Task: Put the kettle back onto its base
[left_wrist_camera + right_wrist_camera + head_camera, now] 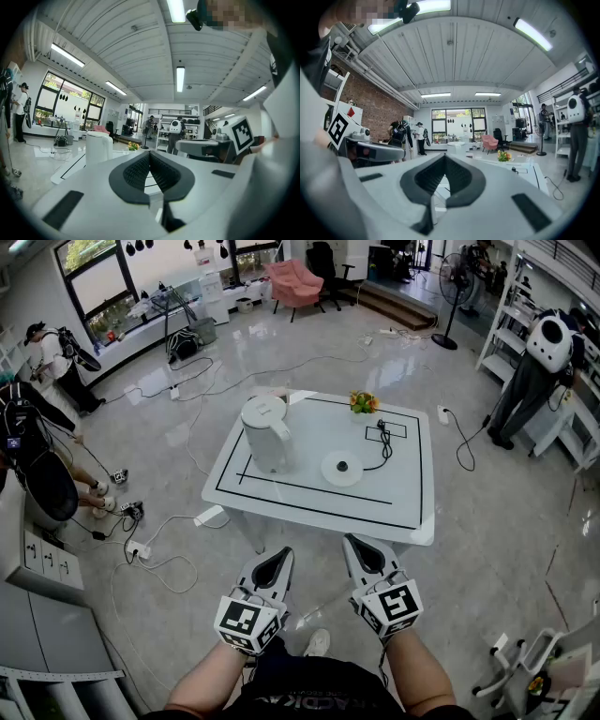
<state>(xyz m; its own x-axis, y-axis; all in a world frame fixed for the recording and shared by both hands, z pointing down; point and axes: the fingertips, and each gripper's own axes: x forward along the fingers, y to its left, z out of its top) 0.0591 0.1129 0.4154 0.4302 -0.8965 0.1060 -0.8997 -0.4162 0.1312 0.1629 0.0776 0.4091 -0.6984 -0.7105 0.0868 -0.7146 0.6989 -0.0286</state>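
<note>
Kettle upright on the left part of the white table, off its base, and there is the round base lying flat just beside it to the right, its cord trailing toward the far side near a small bunch of flowers. So nothing of the job is done yet, by the look of it: this is the very start, the reach not begun. Left gripper and right gripper hang side by side in front of the person, short of the table's near edge and well apart from the kettle, both pointing roughly level toward it. Each gripper's own view shows the two dark pads pressed together at the tip with nothing between them, so both are closed and empty. From the left gripper view the kettle stands ahead and off to the left of the jaws. What comes next, I would say: one gripper has to spread its jaws, travel forward over the table edge and take the kettle where it can be pinched firmly, most likely the handle, though its side is hard to make out from above. Then a lift, a short carry to the right, and a careful set-down centred on the dark stud in the middle of the base
</note>
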